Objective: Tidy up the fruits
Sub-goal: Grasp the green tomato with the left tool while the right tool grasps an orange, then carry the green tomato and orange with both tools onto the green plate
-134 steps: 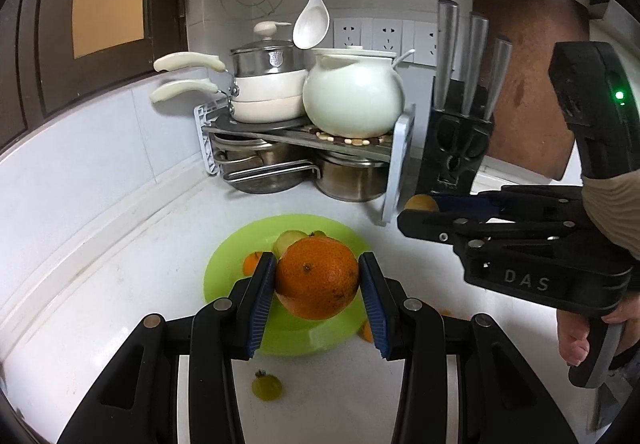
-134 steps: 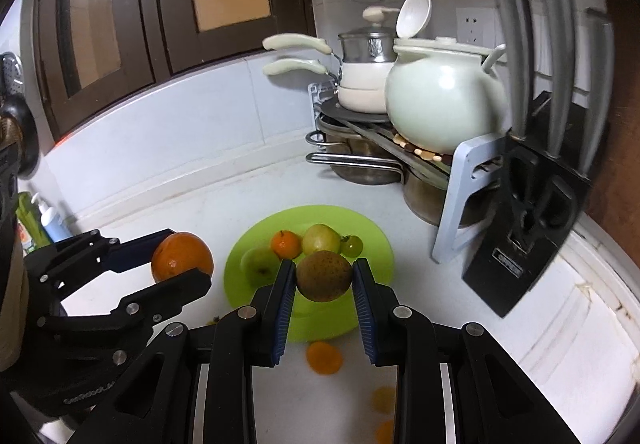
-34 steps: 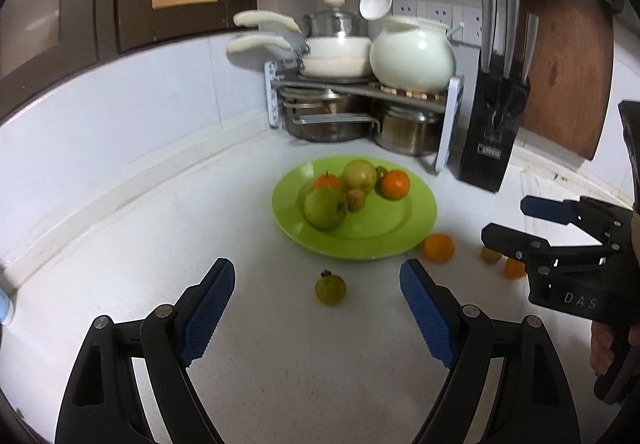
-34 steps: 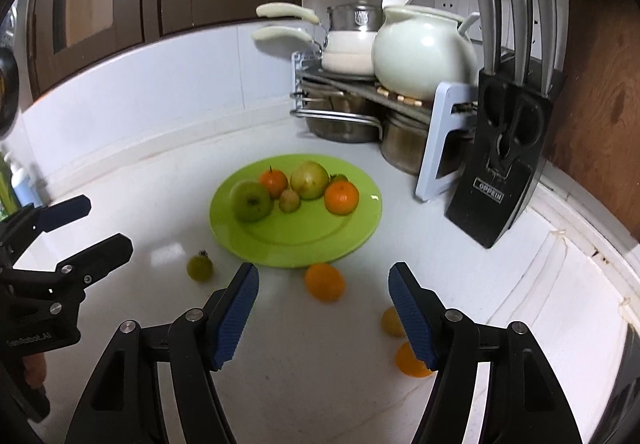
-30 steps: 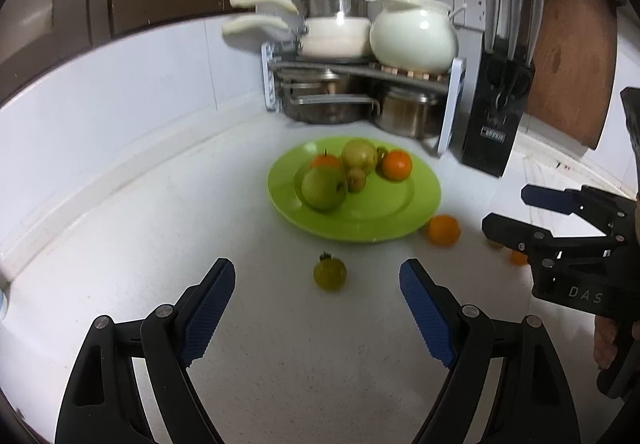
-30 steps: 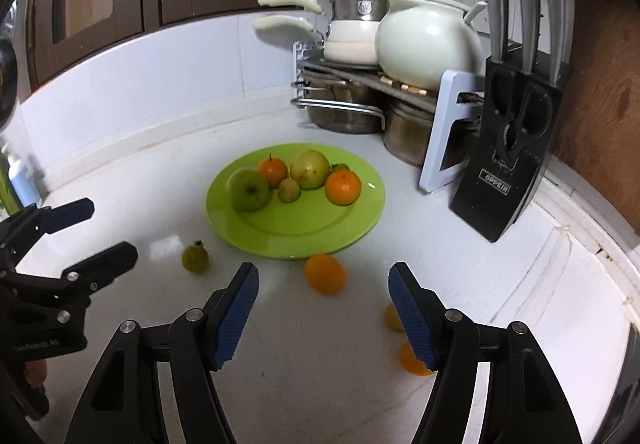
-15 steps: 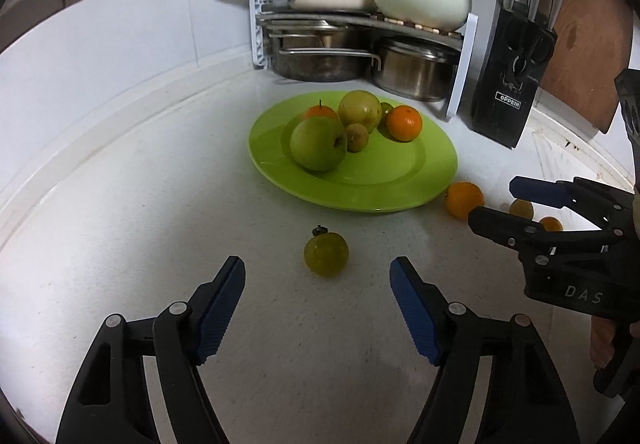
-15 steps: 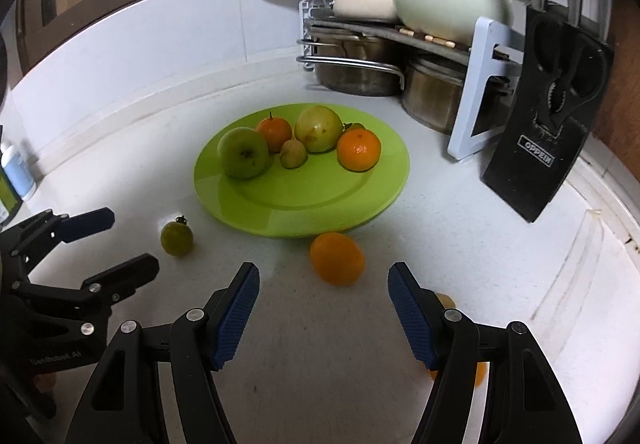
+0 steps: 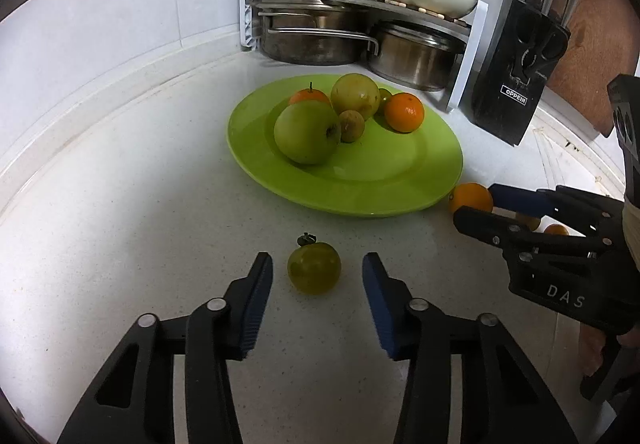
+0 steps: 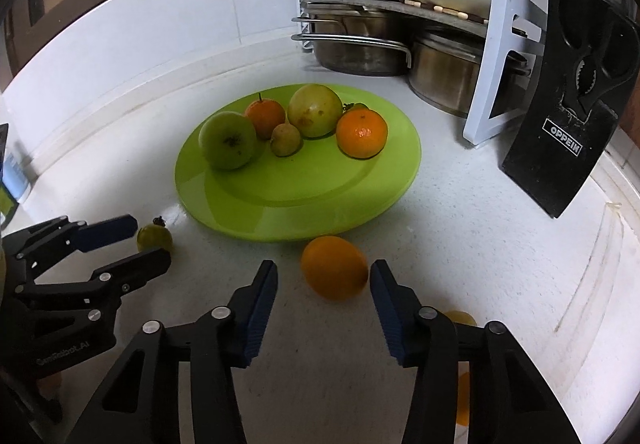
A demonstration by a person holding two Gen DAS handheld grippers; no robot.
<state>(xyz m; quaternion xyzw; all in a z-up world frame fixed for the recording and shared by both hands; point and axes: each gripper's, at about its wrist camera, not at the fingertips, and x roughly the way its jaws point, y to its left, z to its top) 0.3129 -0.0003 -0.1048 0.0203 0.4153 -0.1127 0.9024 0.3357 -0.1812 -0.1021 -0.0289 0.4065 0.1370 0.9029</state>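
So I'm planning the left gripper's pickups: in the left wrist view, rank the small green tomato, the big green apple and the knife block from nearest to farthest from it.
1. Small green tomato, on the counter between the left gripper fingers.
2. Big green apple, on the plate's left part.
3. Knife block, far right against the wall.

Black tongs point(image 9: 317, 276), blue pads point(image 9: 260, 284)

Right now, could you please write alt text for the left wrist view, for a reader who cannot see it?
The open left gripper brackets a small green tomato on the white counter, without touching it. Behind lies a green plate holding fruit, and at right the open right gripper reaches toward an orange.
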